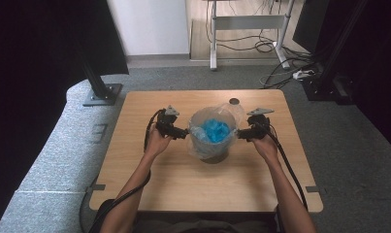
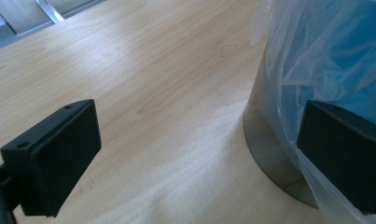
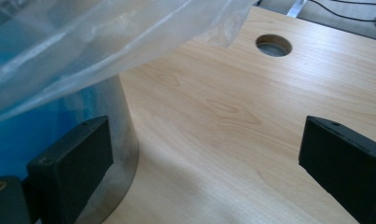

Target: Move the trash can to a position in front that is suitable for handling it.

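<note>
While both hands hold their tools level above the wooden worktop (image 1: 154,179), a small metal bin (image 1: 213,156) stands near the middle of it, lined with a clear plastic bag (image 1: 201,145) whose edge drapes over the rim and down the outside. Crumpled blue material (image 1: 215,130) lies inside the bag.

At the bin's left side sits the left gripper (image 1: 186,132), its jaws spread wide. In the left gripper view one jaw lies against the bag's draped plastic (image 2: 288,79) over the bin wall (image 2: 265,149), while the other stands well apart over bare wood; nothing is clamped between them.

At the bin's right side sits the right gripper (image 1: 239,134), likewise wide open. In the right gripper view one jaw is just beside the bin's metal wall (image 3: 125,140), under the overhanging bag (image 3: 106,42), and the other is out over bare wood. It grips nothing.

Beyond the bin, near the far edge, a round cable hole (image 1: 234,101) is cut into the worktop.
</note>
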The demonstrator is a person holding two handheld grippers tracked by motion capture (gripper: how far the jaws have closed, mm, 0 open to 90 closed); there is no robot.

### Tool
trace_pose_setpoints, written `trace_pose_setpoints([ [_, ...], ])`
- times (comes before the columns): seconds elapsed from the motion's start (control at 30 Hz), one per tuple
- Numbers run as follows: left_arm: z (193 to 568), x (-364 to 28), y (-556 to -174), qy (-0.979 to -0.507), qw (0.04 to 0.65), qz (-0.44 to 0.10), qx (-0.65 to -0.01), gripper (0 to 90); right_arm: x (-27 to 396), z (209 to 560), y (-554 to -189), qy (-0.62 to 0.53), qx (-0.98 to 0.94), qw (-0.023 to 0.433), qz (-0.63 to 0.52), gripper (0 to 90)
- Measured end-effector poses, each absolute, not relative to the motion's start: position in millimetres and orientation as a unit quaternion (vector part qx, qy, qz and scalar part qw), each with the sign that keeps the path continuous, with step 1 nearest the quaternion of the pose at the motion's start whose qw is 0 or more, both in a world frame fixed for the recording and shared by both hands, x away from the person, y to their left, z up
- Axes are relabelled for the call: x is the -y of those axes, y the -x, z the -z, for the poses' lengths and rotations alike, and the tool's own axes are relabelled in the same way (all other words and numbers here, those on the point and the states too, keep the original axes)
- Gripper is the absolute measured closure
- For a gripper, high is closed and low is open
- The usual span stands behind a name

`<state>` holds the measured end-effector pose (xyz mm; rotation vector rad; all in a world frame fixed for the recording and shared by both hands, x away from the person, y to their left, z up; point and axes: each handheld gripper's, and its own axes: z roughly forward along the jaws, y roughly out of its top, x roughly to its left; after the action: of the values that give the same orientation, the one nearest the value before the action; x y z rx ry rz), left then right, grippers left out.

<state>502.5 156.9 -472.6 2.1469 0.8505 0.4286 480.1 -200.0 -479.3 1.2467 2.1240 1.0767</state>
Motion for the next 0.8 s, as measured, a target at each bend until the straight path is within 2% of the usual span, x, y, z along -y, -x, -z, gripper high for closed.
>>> trace_pose_setpoints([
  [0.8, 477.5, -182.9, -445.6, -0.834, 0.398, -0.161, -0.347, 0.0, 173.7, 482.8, -428.9, -0.408, -0.796, 0.207, -0.397, 0.0],
])
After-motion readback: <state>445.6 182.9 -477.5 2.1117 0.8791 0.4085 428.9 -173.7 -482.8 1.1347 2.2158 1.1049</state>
